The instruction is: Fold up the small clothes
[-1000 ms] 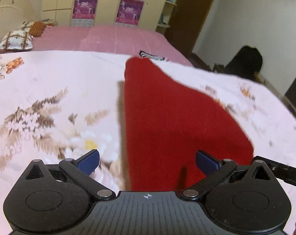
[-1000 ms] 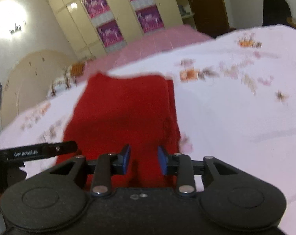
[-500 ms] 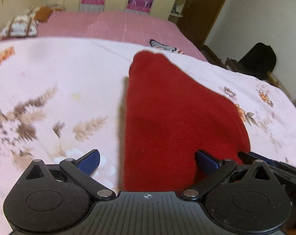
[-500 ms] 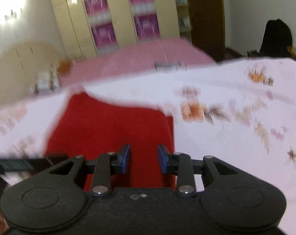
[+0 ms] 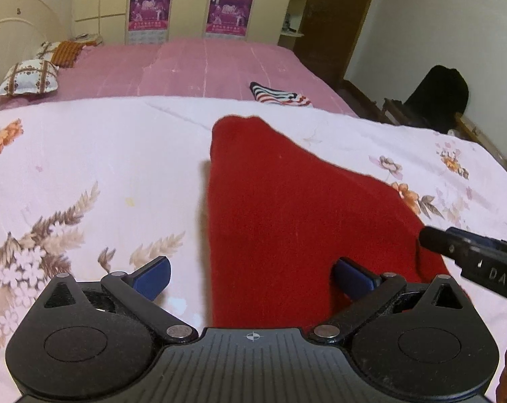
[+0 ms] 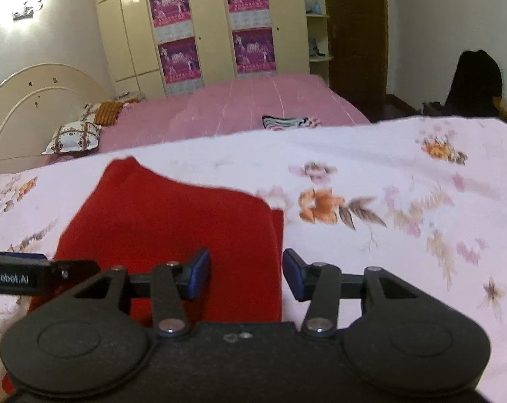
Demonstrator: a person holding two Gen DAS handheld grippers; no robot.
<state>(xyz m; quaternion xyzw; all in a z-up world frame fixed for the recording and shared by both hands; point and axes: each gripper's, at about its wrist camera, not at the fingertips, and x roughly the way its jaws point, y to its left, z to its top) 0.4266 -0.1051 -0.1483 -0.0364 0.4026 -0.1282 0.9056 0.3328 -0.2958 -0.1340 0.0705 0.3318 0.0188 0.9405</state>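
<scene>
- Red garment flat on floral sheet, already doubled over: second layer edge peeking out along right side in right wrist view.
- Left gripper spread wide, nothing held; one blue pad over bare sheet, other over red cloth, near edge of garment between them.
- Right gripper parted, empty; right border of garment sits between the pads.
- Contact with fabric: cannot tell from either view.
- Judged step: release after a fold, or set-up for next pinch at near corners.
- To do well: pinch both layers together at near edge, one corner per claw, equal height, lift just clear of sheet, carry toward narrow far end, lay down with edges matched, no drag.
- Risk: catching top layer only, so the under layer slips out further on the right.
- Striped garment further off on pink bedspread, well apart, untouched.
- Readable text: "enRobot.AI" on the other tool's bar; "DAS" on bar at right.
- Purple posters on wardrobe doors: print too small to read.
</scene>
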